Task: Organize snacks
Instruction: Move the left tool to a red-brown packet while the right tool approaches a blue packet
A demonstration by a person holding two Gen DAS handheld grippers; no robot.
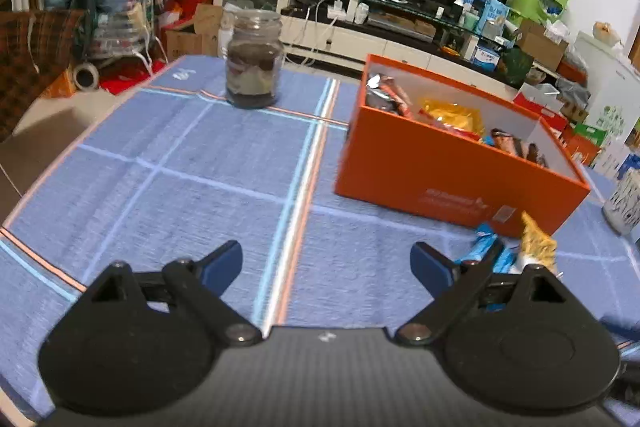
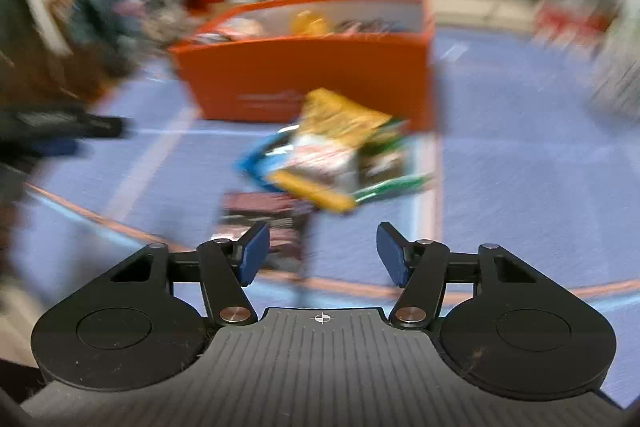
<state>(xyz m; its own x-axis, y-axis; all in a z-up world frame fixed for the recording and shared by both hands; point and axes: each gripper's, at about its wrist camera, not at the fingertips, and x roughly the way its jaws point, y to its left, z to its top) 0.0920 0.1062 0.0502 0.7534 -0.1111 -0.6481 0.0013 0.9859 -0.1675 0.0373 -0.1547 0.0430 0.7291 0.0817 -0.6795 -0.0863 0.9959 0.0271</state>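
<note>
An open orange box point(image 1: 440, 171) with several snack packets inside stands on the blue checked tablecloth; it also shows, blurred, in the right wrist view point(image 2: 304, 79). Loose snack packets lie in front of it: a yellow-and-white bag point(image 2: 332, 147), a blue packet point(image 2: 256, 163), a green packet point(image 2: 392, 163) and a dark packet point(image 2: 268, 223). In the left wrist view a blue packet point(image 1: 486, 247) and a yellow bag point(image 1: 538, 245) peek out behind the right finger. My left gripper point(image 1: 326, 263) is open and empty over the cloth. My right gripper point(image 2: 322, 253) is open and empty just short of the dark packet.
A glass jar point(image 1: 253, 61) with dark contents stands at the table's far side. A patterned white cup point(image 1: 624, 203) is at the right edge. The left gripper's body point(image 2: 52, 131) shows at the left of the right wrist view. A cluttered room lies beyond the table.
</note>
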